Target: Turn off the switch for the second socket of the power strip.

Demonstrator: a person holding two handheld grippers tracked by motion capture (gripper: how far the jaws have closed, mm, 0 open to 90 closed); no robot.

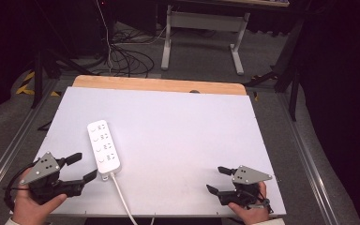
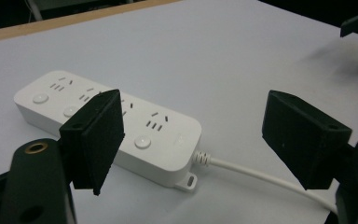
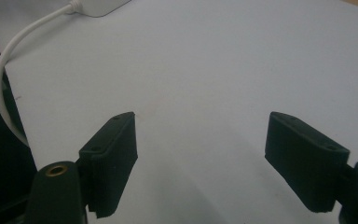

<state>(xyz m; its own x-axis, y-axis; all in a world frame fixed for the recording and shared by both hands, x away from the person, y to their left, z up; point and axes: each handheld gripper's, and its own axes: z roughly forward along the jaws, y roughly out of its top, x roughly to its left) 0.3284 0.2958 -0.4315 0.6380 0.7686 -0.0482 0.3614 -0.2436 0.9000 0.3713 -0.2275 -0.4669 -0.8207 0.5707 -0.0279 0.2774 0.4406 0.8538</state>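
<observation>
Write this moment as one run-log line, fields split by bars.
left gripper: open, nothing held, beside power strip | right gripper: open, nothing held | power strip: flat on table | cord: runs off near edge

Left gripper (image 1: 85, 168) jaws spread wide, right gripper (image 1: 217, 179) jaws apart, both held low

Obstacle L side: white power strip (image 1: 104, 147) lying flat, just beside left gripper (image 1: 84, 167), w/ jaws wide, nothing btwn.
Cord (image 1: 122, 197): runs from strip's near end off near table edge; blocks a low sweep there.
Centre + far table (image 1: 192, 122): bare, free to pass.
Right gripper (image 1: 219, 179): jaws apart over bare surface, well apart from strip.
</observation>
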